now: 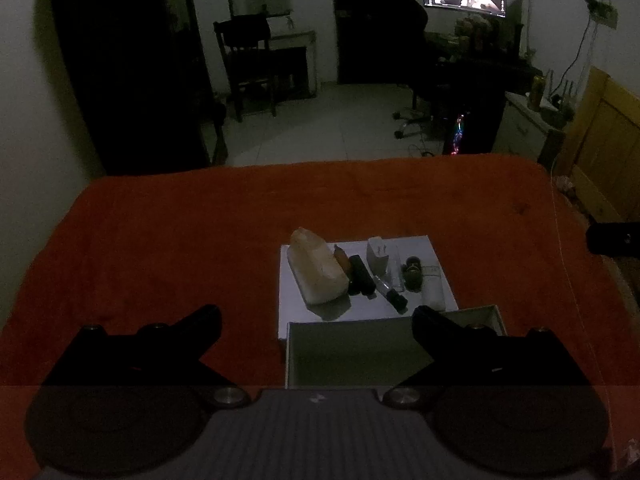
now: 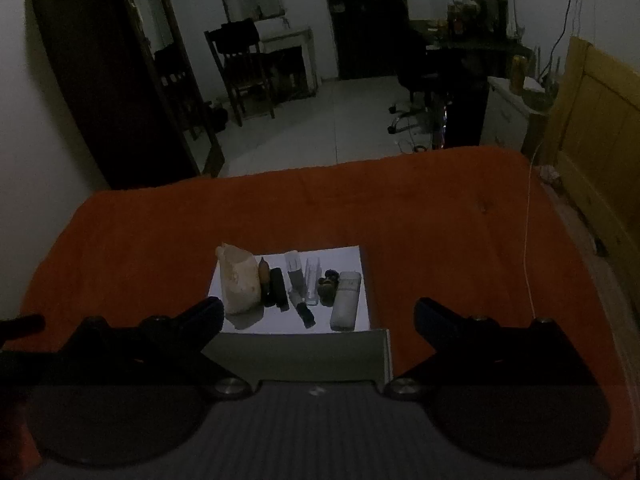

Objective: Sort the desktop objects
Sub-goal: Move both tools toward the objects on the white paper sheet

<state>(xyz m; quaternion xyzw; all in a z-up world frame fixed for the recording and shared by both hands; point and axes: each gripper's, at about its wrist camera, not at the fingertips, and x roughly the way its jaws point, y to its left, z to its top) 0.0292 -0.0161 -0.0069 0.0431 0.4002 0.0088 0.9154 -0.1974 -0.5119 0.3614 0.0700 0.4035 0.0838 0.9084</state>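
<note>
Dim, underexposed, fisheye-warped edges

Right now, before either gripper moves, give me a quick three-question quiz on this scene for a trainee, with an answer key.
1. True or false: the left gripper and the right gripper are both open and hold nothing.
2. Which item on the white sheet lies furthest left? A) the pale lump B) the white oblong C) the clear tube
3. Fill in: the open box sits at the sheet's ____ edge, on the orange cloth.

Key: 1 true; 2 A; 3 near.
</note>
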